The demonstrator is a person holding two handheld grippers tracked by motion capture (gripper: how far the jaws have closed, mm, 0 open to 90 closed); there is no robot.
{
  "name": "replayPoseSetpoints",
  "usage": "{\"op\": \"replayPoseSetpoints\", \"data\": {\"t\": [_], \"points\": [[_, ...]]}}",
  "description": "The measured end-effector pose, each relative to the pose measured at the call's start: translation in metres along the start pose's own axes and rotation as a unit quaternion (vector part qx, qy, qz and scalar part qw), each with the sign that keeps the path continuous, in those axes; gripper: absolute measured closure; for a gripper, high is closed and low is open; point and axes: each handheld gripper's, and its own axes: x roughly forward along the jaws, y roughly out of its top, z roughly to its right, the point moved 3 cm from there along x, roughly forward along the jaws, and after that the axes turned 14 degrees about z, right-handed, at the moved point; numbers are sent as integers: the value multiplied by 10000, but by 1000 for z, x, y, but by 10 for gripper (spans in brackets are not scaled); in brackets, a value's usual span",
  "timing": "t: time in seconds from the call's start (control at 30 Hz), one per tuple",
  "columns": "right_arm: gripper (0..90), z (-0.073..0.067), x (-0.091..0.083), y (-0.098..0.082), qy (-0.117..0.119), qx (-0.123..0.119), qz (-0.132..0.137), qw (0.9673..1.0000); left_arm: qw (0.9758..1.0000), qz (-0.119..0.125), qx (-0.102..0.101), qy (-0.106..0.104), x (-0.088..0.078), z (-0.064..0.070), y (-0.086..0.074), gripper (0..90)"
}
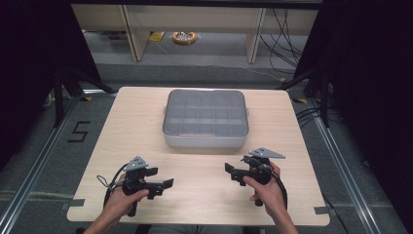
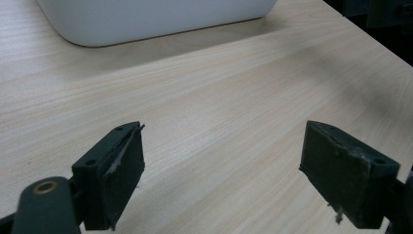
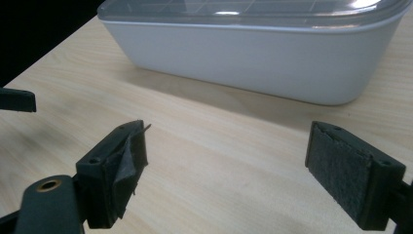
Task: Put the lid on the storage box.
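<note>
White lidded box (image 1: 205, 119), clear lid, compartments seemingly empty; both jaws apart.

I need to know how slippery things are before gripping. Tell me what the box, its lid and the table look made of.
Box: looks like matte white plastic, with smooth rounded corners and an even, dull surface.
Lid: clear or lightly tinted plastic, glossy; the divider grid shows through it and it catches highlights.
Table: pale wood or wood-look laminate, with straight grain lines and a soft sheen; which of the two I cannot tell.
</note>
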Motion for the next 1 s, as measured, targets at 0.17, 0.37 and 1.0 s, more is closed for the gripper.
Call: {"op": "replayPoseSetpoints", "data": {"t": [0.17,0.37,1.0], "points": [[164,-4,-6,-8,58,-11,-174,9998,10000,-41,59,7,-4,3,-3,154],[167,-14,-12,-17,96,189,-148,9997,9999,-97,59,-104,-6,11,-8,155],[169,-23,-31,-42,318,23,-358,9988,9987,-341,166,-345,-15,30,-26,155]]}}
